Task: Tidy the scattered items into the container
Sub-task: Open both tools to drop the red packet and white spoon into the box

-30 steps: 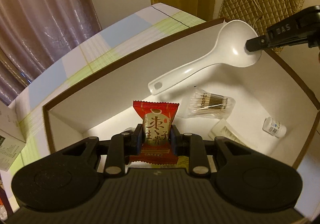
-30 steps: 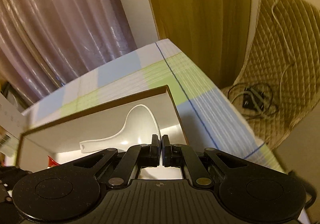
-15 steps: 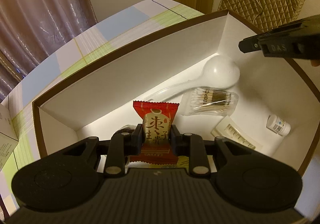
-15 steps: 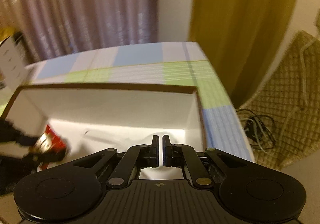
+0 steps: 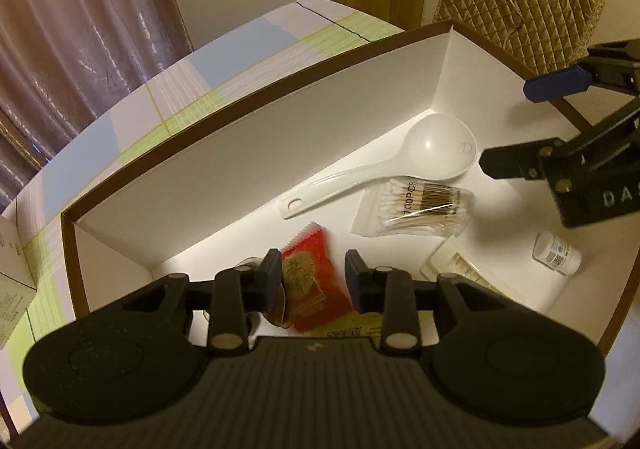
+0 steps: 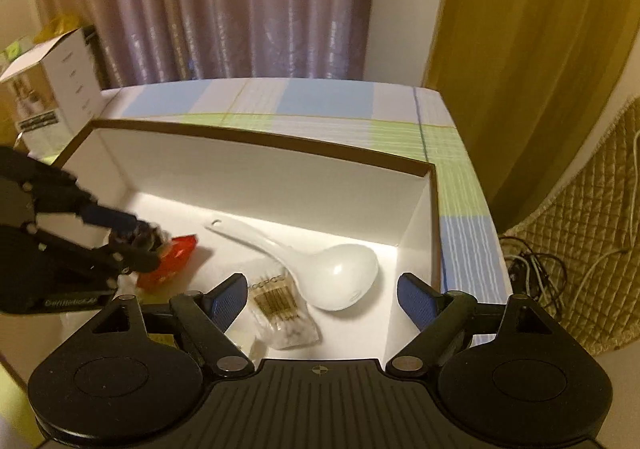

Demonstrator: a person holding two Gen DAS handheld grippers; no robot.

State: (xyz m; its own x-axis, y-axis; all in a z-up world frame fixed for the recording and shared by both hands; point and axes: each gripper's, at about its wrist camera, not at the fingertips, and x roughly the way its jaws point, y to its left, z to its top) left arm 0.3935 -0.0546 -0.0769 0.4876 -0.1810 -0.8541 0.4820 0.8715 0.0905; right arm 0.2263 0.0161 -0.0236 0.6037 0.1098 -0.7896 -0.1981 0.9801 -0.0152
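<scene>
We look down into the white box (image 5: pixel 256 153), brown along its rim, which sits on a checked tablecloth (image 6: pixel 328 105) and takes up most of both views. On its floor lie a white ladle (image 5: pixel 404 169), a clear bag of cotton swabs (image 5: pixel 416 209) just beside the ladle's bowl, a small white bottle (image 5: pixel 556 253) and a pale flat pack (image 5: pixel 456 269). Our left gripper (image 5: pixel 312 273) hangs low inside the box with its jaws opening; the red snack packet (image 5: pixel 312 281) lies tilted between them, and the right pad stands clear of it. Our right gripper (image 6: pixel 320 297) hovers over the ladle and swabs, its jaws opening wide with nothing gripped between the blue pads (image 6: pixel 416 301).
</scene>
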